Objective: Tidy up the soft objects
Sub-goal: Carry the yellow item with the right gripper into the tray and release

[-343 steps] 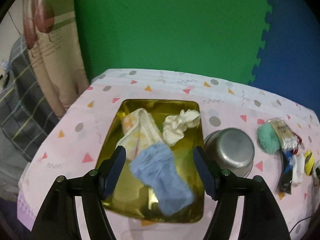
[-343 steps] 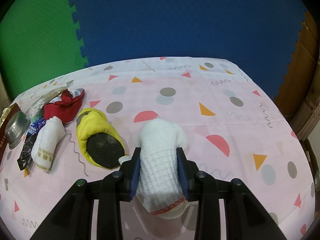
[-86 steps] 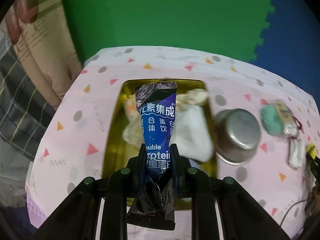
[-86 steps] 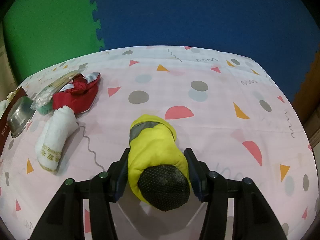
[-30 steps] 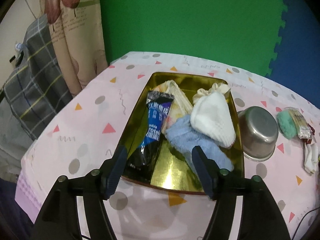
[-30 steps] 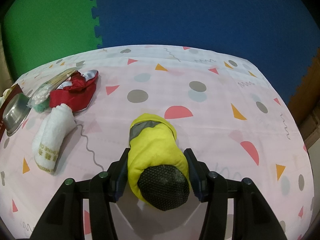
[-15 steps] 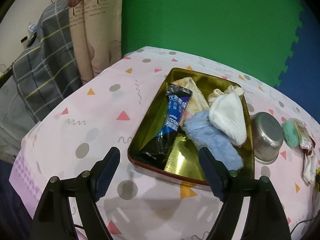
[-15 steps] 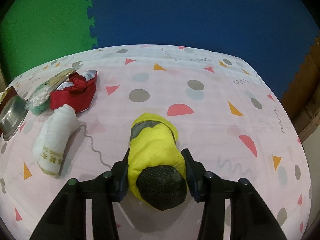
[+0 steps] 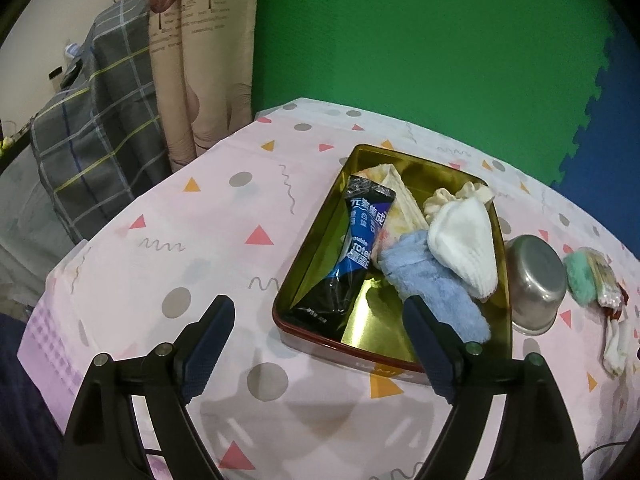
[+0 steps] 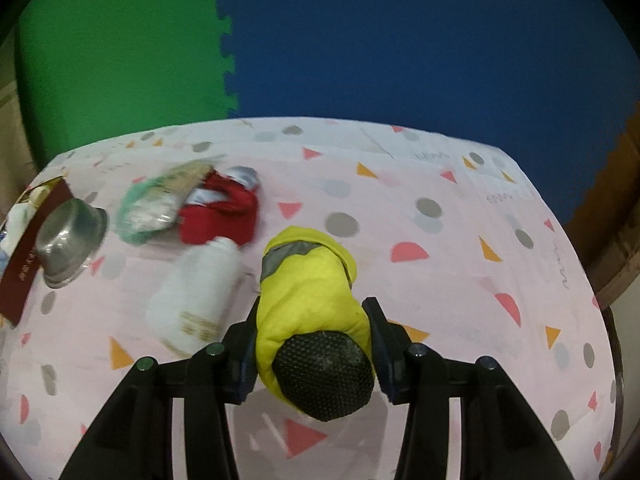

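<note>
A gold tray (image 9: 340, 345) on the pink tablecloth holds a blue-black sachet (image 9: 352, 248), a fluffy blue sock (image 9: 432, 284), a white sock (image 9: 464, 240), a folded pale cloth (image 9: 400, 196) and a cream scrunchie (image 9: 460, 196). My left gripper (image 9: 318, 304) hovers before the tray's near edge; its jaws are opening with nothing between them. In the right wrist view my right gripper (image 10: 312, 306) is shut on a yellow slipper sock (image 10: 304, 272) with a black dotted sole, held just off the cloth.
A steel bowl (image 9: 536, 280) stands right of the tray, with a green puff and a cotton swab pack (image 9: 584, 280) beyond. A red cloth item (image 10: 220, 216) and a rolled white towel (image 10: 196, 288) lie left of the slipper. Curtain and plaid fabric (image 9: 92, 120) hang past the table's left edge.
The left gripper drew back from the tray and its jaws widened. The right gripper tightened on the yellow slipper and lifted it; the towel and red item now look closer.
</note>
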A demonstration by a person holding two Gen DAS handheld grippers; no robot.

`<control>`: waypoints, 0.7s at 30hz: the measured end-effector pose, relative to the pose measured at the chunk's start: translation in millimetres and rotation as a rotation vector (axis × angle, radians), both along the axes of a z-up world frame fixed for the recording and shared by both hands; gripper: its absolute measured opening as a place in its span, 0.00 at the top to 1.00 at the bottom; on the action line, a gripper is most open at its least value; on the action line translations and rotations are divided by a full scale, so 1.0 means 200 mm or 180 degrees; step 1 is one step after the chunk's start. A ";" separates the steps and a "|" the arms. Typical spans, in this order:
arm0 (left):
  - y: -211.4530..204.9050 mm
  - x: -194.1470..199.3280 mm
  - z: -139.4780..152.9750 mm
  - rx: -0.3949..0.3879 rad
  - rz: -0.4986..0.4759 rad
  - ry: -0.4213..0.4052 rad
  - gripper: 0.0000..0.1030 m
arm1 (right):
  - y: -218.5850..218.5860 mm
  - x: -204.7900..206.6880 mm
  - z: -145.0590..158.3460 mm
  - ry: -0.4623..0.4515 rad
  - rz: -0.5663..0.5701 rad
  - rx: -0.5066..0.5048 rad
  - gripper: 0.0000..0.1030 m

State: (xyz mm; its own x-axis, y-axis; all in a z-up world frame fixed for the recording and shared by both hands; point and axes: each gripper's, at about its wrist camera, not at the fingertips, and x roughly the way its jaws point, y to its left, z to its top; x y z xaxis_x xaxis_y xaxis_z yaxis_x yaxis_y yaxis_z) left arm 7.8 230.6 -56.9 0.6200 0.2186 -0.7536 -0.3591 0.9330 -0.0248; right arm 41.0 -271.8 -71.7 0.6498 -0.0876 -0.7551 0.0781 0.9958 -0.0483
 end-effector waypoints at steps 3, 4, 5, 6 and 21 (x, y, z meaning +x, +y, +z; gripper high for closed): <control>0.02 -0.01 0.00 -0.0023 0.0046 -0.0002 0.19 | 0.08 -0.01 0.04 -0.0038 0.0109 0.0010 0.54; 0.03 -0.01 0.01 -0.0034 0.0063 -0.0005 0.19 | 0.11 -0.01 0.05 -0.0049 0.0147 0.0015 0.54; 0.03 -0.01 0.01 -0.0035 0.0072 -0.0008 0.19 | 0.14 -0.01 0.06 -0.0060 0.0193 0.0025 0.54; 0.03 -0.01 0.01 -0.0027 0.0080 -0.0019 0.19 | 0.18 -0.01 0.07 -0.0065 0.0243 0.0033 0.54; 0.16 -0.03 0.02 -0.0012 0.0358 -0.0022 0.18 | 0.80 0.06 0.18 -0.0094 0.1131 0.0186 0.54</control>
